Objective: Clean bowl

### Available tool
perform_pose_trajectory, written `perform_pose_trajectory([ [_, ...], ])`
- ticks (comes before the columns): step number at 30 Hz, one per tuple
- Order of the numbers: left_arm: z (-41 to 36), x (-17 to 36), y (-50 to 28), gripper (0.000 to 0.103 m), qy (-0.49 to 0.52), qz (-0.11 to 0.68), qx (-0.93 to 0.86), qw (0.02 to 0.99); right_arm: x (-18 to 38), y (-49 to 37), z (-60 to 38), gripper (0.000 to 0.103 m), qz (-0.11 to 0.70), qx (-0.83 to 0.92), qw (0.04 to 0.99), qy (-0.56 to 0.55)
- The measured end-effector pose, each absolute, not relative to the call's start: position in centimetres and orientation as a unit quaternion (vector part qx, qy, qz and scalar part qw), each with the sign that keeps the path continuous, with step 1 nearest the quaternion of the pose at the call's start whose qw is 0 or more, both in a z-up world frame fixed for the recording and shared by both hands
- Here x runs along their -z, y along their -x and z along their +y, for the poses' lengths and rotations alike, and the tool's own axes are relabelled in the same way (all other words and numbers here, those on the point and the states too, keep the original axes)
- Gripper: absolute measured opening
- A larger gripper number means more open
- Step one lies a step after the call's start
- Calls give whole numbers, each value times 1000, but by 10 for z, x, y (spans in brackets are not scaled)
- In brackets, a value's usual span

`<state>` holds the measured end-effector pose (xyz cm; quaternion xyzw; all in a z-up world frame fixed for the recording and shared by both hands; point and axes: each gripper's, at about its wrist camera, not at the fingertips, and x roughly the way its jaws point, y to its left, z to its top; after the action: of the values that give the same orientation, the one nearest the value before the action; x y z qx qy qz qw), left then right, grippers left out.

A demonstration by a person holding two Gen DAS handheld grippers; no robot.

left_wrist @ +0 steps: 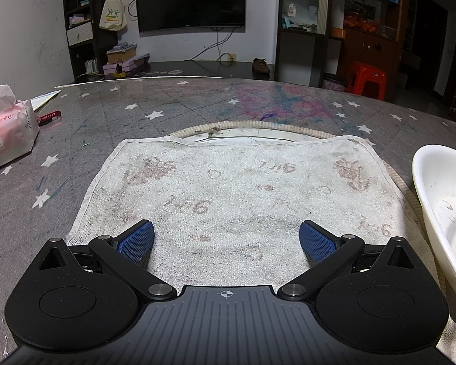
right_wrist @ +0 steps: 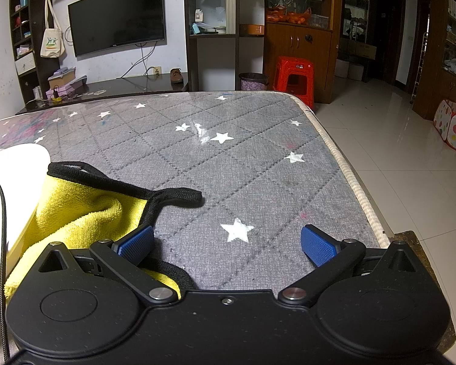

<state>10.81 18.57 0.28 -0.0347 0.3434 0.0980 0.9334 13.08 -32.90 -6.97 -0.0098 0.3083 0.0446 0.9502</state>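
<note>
Both grippers, left gripper [left_wrist: 226, 237] and right gripper [right_wrist: 227, 241], gape empty; the bowl [left_wrist: 440, 200] is cut off.

Tissue pack [left_wrist: 7, 130] printed "XIANG YUN", towel [left_wrist: 237, 200] pattern perhaps reading "Tu6"

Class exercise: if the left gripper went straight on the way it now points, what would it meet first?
Probably the white towel: the open left gripper sits low over it, fingers apart. Beyond lies a round tray's rim; depth is uncertain.
</note>
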Motion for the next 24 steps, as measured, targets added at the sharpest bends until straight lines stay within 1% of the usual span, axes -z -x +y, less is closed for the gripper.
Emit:
perform_pose_trajectory([
  [24,186,-2,-108,103,35,343,-98,933,70,-131,-329,103,308,-45,950,10],
])
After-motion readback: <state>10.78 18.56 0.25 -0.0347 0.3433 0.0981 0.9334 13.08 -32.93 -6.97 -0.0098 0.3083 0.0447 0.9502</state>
